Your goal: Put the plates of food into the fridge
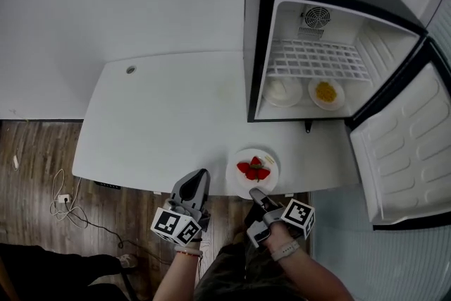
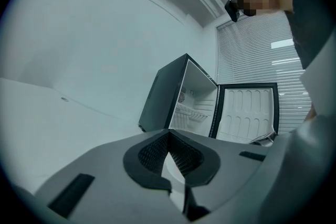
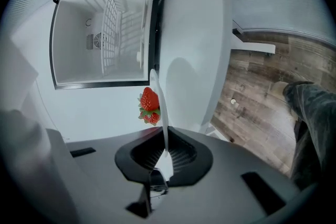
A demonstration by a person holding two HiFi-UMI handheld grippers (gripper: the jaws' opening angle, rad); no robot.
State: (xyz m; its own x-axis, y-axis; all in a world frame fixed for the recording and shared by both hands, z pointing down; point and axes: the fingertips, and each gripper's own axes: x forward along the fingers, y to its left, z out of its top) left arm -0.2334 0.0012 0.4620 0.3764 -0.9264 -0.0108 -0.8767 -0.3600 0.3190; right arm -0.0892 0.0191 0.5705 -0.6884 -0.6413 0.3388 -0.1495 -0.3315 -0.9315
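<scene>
A white plate point(image 1: 243, 187) bearing strawberries point(image 1: 254, 169) sits at the front edge of the white table point(image 1: 162, 123). My right gripper point(image 1: 255, 192) is shut on its near rim; in the right gripper view the plate point(image 3: 160, 107) shows edge-on between the pads, strawberries point(image 3: 149, 102) to its left. My left gripper point(image 1: 201, 176) hovers at the table's front edge, left of the plate, shut with nothing in it point(image 2: 169, 136). The small fridge point(image 1: 317, 60) stands open on the table's right end. On its floor are a plate of white food point(image 1: 282, 90) and a plate of yellow food point(image 1: 325, 92).
The fridge door point(image 1: 409, 144) swings out to the right, past the table's end. A wire shelf point(image 1: 313, 60) spans the fridge above the two plates. A cable and socket point(image 1: 63, 201) lie on the wooden floor at left. My leg point(image 3: 310, 123) is below right.
</scene>
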